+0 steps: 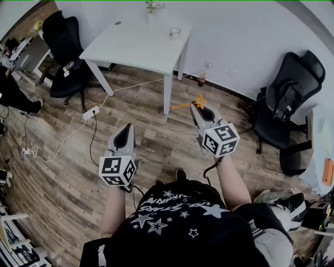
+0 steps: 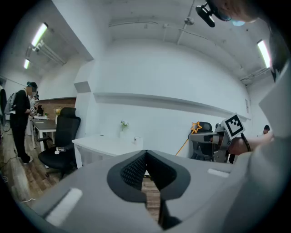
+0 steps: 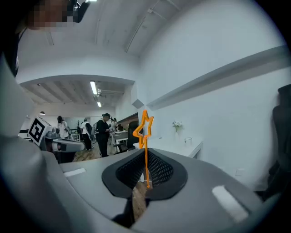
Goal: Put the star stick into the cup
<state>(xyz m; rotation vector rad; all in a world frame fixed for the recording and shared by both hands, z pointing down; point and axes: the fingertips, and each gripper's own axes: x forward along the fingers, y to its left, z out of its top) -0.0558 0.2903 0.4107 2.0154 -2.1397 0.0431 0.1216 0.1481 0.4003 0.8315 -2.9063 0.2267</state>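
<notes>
My right gripper (image 1: 201,110) is shut on the orange star stick (image 1: 200,101), held out at about waist height over the wooden floor. In the right gripper view the star (image 3: 145,125) stands upright above the jaws, its thin shaft pinched between the dark pads (image 3: 159,169). The small clear cup (image 1: 175,34) stands on the white table (image 1: 135,47) some way ahead; it also shows as the cup (image 3: 188,141) and the cup (image 2: 137,140). My left gripper (image 1: 125,136) is shut with nothing in it, level with the right one and to its left.
Black office chairs stand at the left (image 1: 65,49) and right (image 1: 284,99) of the table. A power strip (image 1: 91,111) and cables lie on the floor. A small vase of flowers (image 1: 152,8) is on the table's far edge. People stand at desks far off (image 3: 103,132).
</notes>
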